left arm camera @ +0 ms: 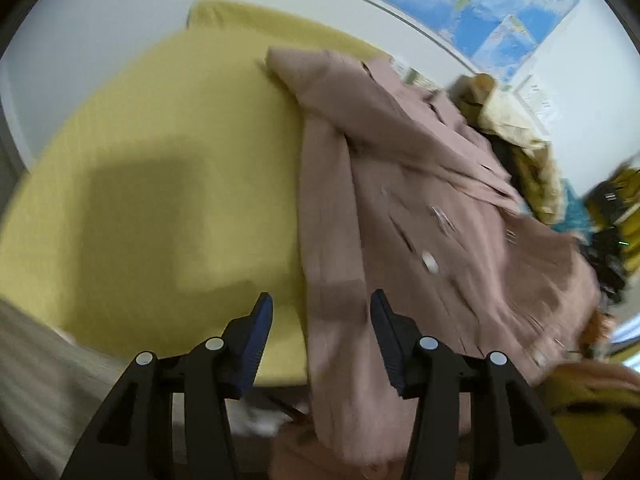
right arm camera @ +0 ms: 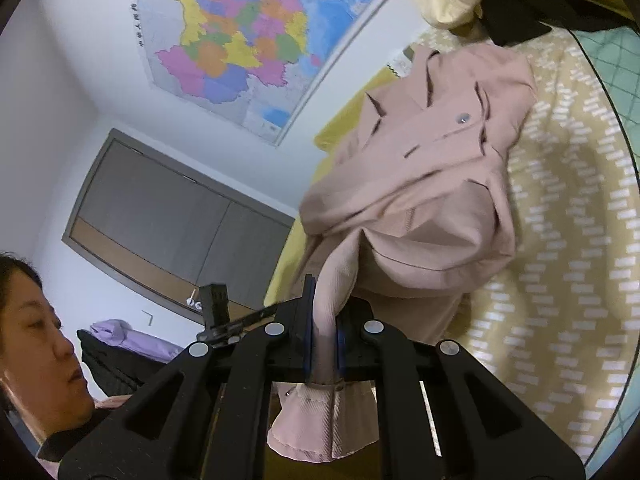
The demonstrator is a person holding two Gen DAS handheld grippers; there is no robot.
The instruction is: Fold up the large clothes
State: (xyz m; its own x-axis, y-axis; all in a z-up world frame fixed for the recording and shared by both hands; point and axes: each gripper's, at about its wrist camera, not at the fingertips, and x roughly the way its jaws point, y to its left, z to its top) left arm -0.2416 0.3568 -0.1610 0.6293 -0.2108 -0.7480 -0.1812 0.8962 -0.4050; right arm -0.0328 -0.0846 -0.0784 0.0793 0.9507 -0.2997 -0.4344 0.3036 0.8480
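Note:
A pale pink coat point(left arm camera: 420, 200) with buttons lies crumpled on the bed, its long edge hanging over the near side. My left gripper point(left arm camera: 320, 300) hovers over that edge with its blue pads apart; a strip of the coat shows in the gap between them, and neither pad presses on it. In the right wrist view the coat point(right arm camera: 432, 184) is bunched up, and a rolled fold of it runs down into my right gripper point(right arm camera: 324, 320), which is shut on that fold. The pinched cloth hangs out below the jaws.
The bed has a yellow sheet point(left arm camera: 168, 160) on its left half and a patterned blanket point(right arm camera: 560, 240) on its right. Other clothes point(left arm camera: 520, 140) are piled at the head end. A wall map point(right arm camera: 240, 32) hangs behind. A person point(right arm camera: 36, 340) is at the lower left.

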